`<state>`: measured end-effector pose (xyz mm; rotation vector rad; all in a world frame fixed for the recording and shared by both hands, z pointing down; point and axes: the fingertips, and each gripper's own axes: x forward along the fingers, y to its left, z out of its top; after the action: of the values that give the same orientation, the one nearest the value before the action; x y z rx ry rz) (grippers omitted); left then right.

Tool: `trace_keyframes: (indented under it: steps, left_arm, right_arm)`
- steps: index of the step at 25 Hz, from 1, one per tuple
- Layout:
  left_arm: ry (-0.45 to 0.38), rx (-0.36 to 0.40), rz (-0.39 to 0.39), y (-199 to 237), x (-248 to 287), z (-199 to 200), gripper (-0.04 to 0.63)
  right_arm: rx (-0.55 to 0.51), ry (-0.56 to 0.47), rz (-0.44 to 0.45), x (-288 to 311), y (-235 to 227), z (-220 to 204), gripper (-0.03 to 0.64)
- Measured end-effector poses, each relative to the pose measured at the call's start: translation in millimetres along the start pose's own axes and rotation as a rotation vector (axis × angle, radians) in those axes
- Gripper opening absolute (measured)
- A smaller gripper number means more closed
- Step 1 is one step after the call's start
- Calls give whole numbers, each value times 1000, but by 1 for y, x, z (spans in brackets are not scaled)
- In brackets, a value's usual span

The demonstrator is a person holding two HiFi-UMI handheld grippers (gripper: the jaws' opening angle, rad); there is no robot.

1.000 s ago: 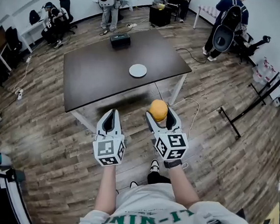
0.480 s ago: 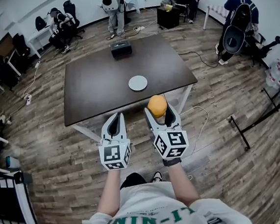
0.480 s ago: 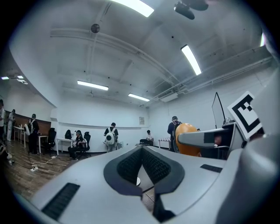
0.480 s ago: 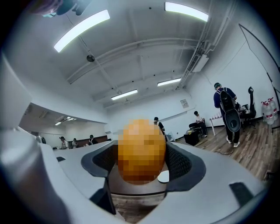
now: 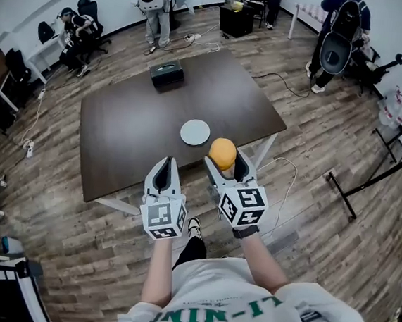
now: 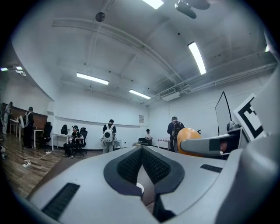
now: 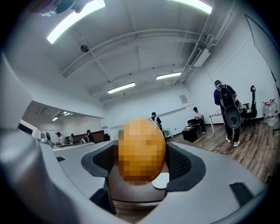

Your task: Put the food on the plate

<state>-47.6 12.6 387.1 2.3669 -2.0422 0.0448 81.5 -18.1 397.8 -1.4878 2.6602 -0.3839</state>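
Right tongs (image 5: 223, 163) clamp a smooth, round orange food (image 5: 222, 152); left tongs (image 5: 164, 166) pinched shut, empty. Flat round white plate (image 5: 195, 132) sits on the dark matte worktop (image 5: 129, 132).

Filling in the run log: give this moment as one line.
right gripper: shut on orange food | left gripper: shut, empty | plate: bare, on table

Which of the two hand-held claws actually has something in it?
The right gripper: its jaws clamp a round orange food item. The left gripper has its jaws together with nothing between them.
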Motion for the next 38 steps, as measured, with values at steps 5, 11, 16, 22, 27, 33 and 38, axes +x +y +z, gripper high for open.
trace_keyframes:
  steps: [5, 11, 16, 22, 27, 33, 38]
  left_arm:
    - [-18, -31, -40, 43, 76, 12, 12]
    - [-16, -43, -102, 92, 137, 10, 12]
    - [36, -121, -135, 132, 180, -15, 12]
    - [56, -120, -144, 149, 236, -32, 12]
    - [63, -117, -151, 147, 289, -46, 12]
    - [101, -109, -150, 134, 340, -68, 12]
    - [143, -104, -133, 135, 365, -90, 12]
  right_arm:
    - [-75, -13, 7, 80, 7, 27, 350]
    - [-84, 18, -30, 164, 9, 22, 350]
    - [-97, 97, -37, 213, 6, -6, 350]
    - [-131, 164, -46, 263, -24, -17, 350]
    - [-148, 198, -15, 309, -51, -21, 350]
    - [-137, 261, 30, 356, -87, -39, 350]
    - [-82, 354, 58, 384, -111, -76, 350]
